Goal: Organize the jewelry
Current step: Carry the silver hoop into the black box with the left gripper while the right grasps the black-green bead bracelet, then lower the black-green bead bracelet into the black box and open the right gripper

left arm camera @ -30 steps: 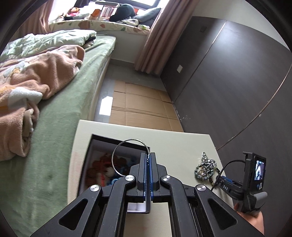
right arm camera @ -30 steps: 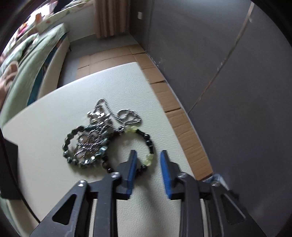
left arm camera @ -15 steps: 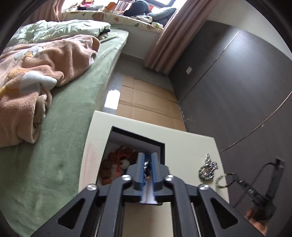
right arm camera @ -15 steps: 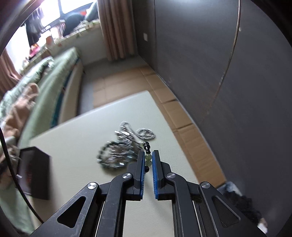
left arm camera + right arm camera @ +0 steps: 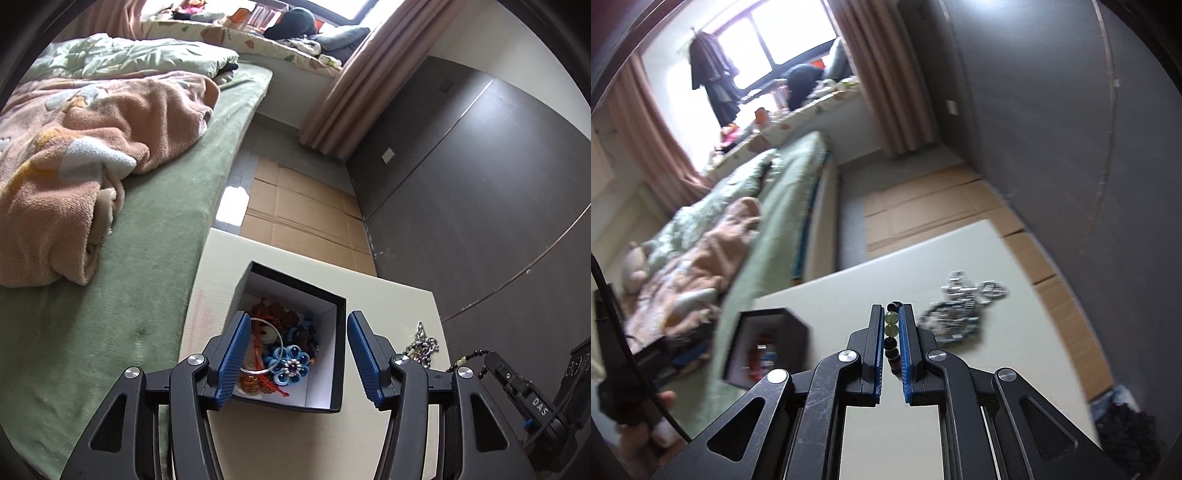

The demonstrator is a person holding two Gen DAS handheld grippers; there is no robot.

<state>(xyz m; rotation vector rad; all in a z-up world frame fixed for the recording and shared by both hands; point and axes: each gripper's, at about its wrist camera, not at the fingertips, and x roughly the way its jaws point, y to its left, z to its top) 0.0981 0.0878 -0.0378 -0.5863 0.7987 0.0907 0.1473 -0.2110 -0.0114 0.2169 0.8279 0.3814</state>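
Since the silver bangle [image 5: 266, 347] dropped into the box [image 5: 341, 354], left jaws are opening; right jaws grip the lifted beaded bracelet [image 5: 892, 326].

A bed with a green plush cover [image 5: 155, 236] fills nine o'clock in the left wrist view, a rumpled peach fleece blanket [image 5: 74, 155] piled on it. At twelve o'clock a bright window [image 5: 768, 44] lights a cluttered sill, flanked by dusty-pink pleated curtains [image 5: 354, 92]. Dark grey panelled walls [image 5: 480, 192] span three o'clock, above flattened brown cardboard sheets [image 5: 303, 214] on grey floor.
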